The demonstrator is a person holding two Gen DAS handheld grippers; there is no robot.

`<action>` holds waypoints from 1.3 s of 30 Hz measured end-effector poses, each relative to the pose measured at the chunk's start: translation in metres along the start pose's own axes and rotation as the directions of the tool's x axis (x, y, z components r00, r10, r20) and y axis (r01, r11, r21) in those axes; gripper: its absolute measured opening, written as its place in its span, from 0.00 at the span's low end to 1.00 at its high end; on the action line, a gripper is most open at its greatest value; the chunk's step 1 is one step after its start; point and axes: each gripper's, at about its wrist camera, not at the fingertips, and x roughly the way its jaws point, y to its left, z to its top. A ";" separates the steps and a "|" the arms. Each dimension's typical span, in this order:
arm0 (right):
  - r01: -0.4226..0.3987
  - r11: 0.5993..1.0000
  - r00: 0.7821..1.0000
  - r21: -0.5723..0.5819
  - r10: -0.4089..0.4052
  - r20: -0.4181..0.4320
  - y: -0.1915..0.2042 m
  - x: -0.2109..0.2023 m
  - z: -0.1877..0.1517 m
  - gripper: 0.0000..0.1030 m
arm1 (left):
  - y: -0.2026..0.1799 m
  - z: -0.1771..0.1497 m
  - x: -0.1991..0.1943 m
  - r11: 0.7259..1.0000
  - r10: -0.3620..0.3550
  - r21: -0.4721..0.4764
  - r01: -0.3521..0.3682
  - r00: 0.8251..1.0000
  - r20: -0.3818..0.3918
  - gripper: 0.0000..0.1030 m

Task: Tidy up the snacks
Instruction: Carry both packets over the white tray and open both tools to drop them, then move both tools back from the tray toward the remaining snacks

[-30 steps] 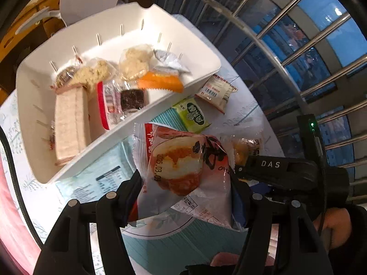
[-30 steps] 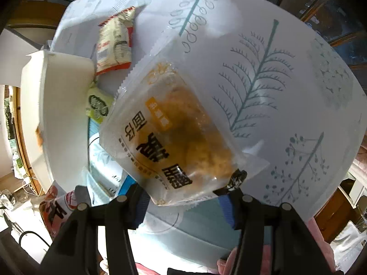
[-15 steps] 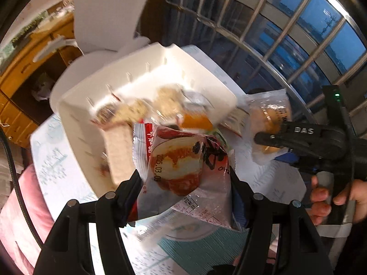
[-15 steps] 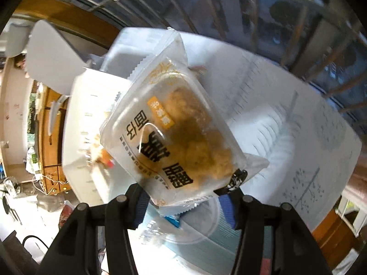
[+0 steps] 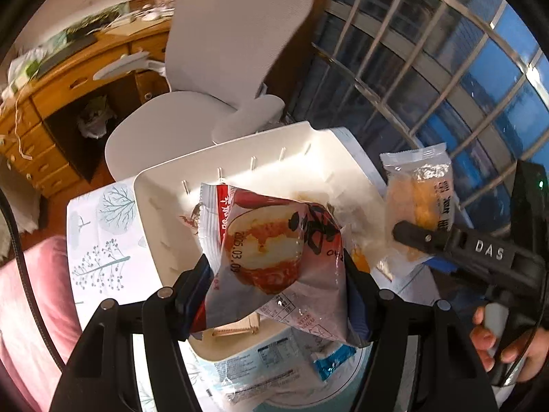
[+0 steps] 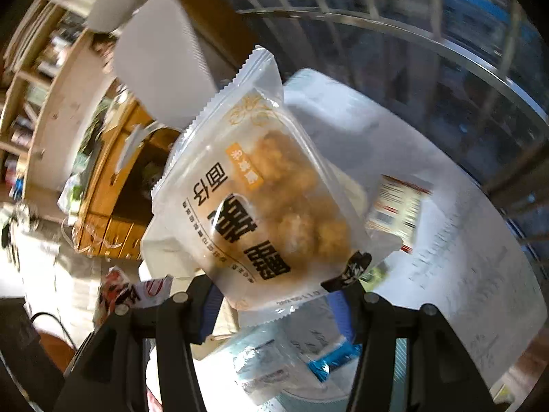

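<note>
The left gripper (image 5: 278, 285) clamps a red and white plastic-wrapped cake snack (image 5: 274, 250) above a white plastic bin (image 5: 274, 161). The right gripper (image 6: 278, 295) pinches a clear packet of golden crispy snack (image 6: 271, 202), raised over the tree-patterned white tablecloth (image 6: 473, 240). Beyond stands a grey office chair (image 5: 219, 61).

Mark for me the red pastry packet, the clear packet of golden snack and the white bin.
red pastry packet (image 5: 274, 250), left wrist view, printed front.
clear packet of golden snack (image 6: 274, 199), right wrist view, middle of front.
white bin (image 5: 274, 164), left wrist view, inner back wall.
</note>
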 end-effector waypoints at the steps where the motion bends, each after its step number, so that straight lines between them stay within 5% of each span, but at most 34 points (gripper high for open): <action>1: -0.028 1.000 1.000 -0.011 0.028 -0.009 0.002 0.003 0.000 0.54 | 0.003 0.001 0.001 1.000 0.005 -0.008 -0.005 1.000 0.004 0.64; 4: -0.077 0.996 0.997 -0.042 0.076 -0.031 0.012 0.016 0.000 0.56 | 0.015 -0.001 0.006 0.997 0.013 -0.071 -0.013 1.000 0.009 0.73; 7: -0.120 0.990 0.990 -0.080 0.113 -0.080 0.017 0.030 -0.001 0.68 | 0.026 -0.004 0.011 0.991 -0.001 -0.131 0.000 1.000 -0.013 0.85; 23: -0.062 0.991 0.997 -0.122 0.067 0.031 -0.012 -0.014 -0.048 0.70 | 0.025 -0.066 -0.005 0.972 -0.093 -0.217 0.087 0.996 -0.017 0.85; 32: -0.036 0.977 0.998 -0.212 0.045 0.040 -0.045 -0.029 -0.085 0.70 | -0.007 -0.131 -0.008 0.953 -0.131 -0.284 0.102 0.988 -0.084 0.85; 39: 0.088 0.926 0.996 -0.368 -0.071 0.057 -0.062 -0.037 -0.099 0.75 | -0.028 -0.173 0.003 0.923 -0.154 -0.379 0.065 0.966 -0.208 0.85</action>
